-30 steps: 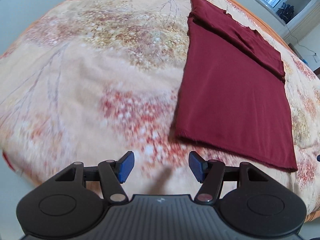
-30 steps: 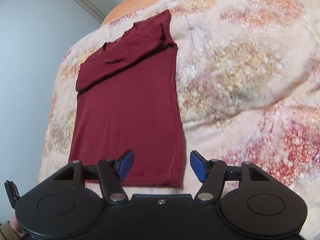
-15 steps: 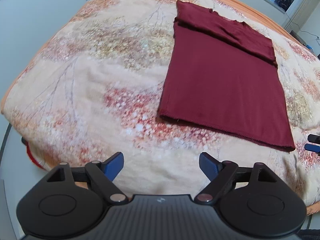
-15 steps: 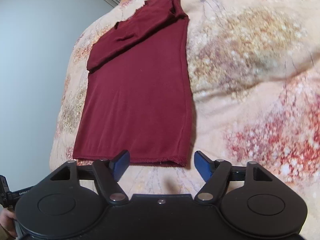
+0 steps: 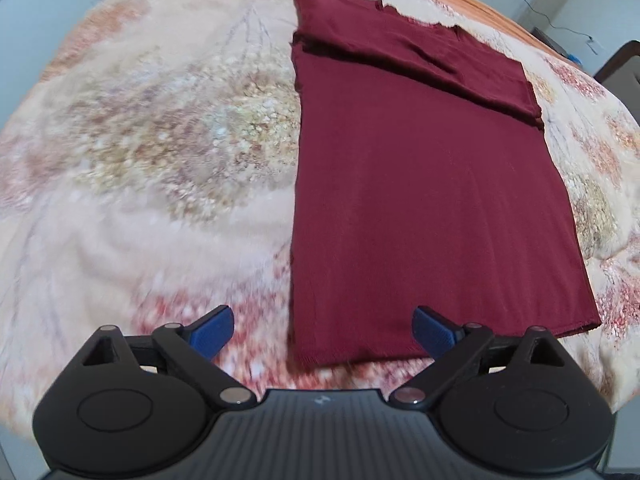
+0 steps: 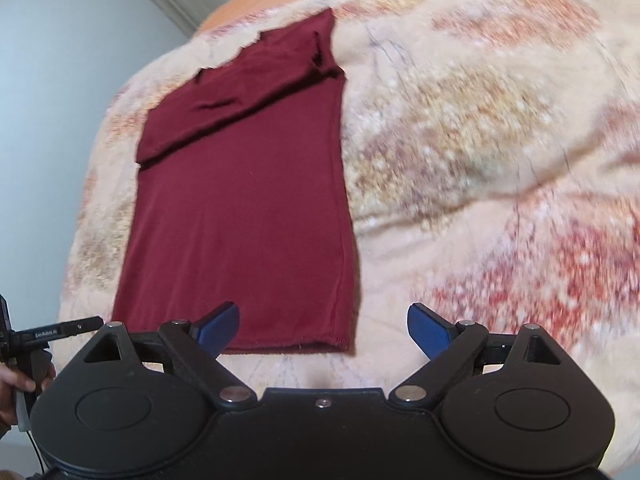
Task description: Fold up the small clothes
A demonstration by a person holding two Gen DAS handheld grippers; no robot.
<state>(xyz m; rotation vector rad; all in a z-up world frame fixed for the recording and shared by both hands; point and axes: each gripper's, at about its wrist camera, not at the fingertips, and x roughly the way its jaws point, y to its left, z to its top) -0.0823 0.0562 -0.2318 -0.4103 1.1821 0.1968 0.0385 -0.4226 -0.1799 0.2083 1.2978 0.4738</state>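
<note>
A dark red shirt (image 5: 420, 184) lies flat on the floral bedspread (image 5: 160, 152), sleeves folded in across the top, hem toward me. My left gripper (image 5: 322, 330) hovers over the hem's near left corner, its blue-padded jaws still opening, holding nothing. In the right wrist view the same shirt (image 6: 244, 200) lies flat. My right gripper (image 6: 322, 328) hovers over the hem's near right corner, its jaws also opening, and nothing is gripped. The other gripper's tip (image 6: 60, 330) shows at the left edge there.
The bedspread (image 6: 480, 140) stretches wide to either side of the shirt. An orange bed edge (image 5: 460, 0) runs behind it. A person's hand (image 6: 16, 384) holds the other tool at the lower left of the right wrist view. Pale wall (image 6: 60, 60) lies beyond the bed.
Both grippers' jaws have spread wider. The left gripper has shifted toward the shirt, so the hem's left corner now lies between its fingers. The right gripper has edged slightly nearer the hem.
</note>
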